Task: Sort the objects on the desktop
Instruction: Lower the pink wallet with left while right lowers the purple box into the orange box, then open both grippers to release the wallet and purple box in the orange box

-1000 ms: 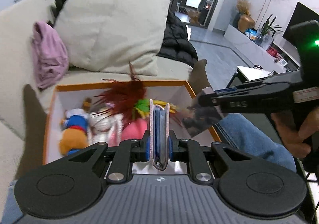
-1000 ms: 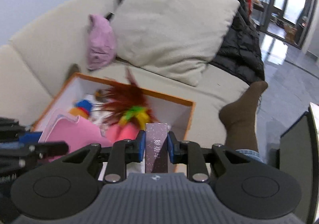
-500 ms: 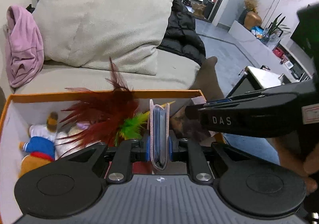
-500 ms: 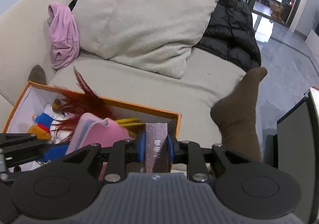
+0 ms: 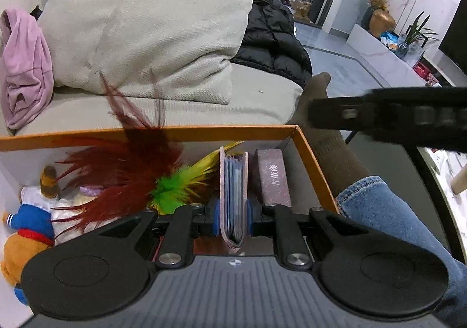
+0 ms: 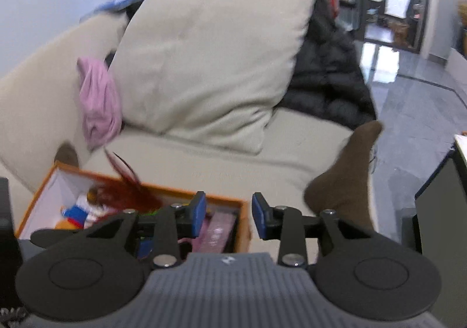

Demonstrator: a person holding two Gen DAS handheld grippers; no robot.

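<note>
An orange box with white walls sits on the sofa seat. My left gripper is shut on a pink card holder with blue sleeves, held upright over the box's right end. Beside it, a glittery purple-brown box lies inside against the right wall. My right gripper hovers above the box's right corner; its jaws are opening with nothing between the blue pads. The glittery box lies below them. The right gripper also shows as a blurred black bar.
Red and green feathers and a plush doll fill the box's left part. A beige cushion, a pink cloth and a black jacket lie behind. A person's foot in a brown sock rests beside the box.
The right gripper opened and let go of the glittery box, which now lies in the orange box, then drew back. The left gripper sank closer to the box, card holder still held.
</note>
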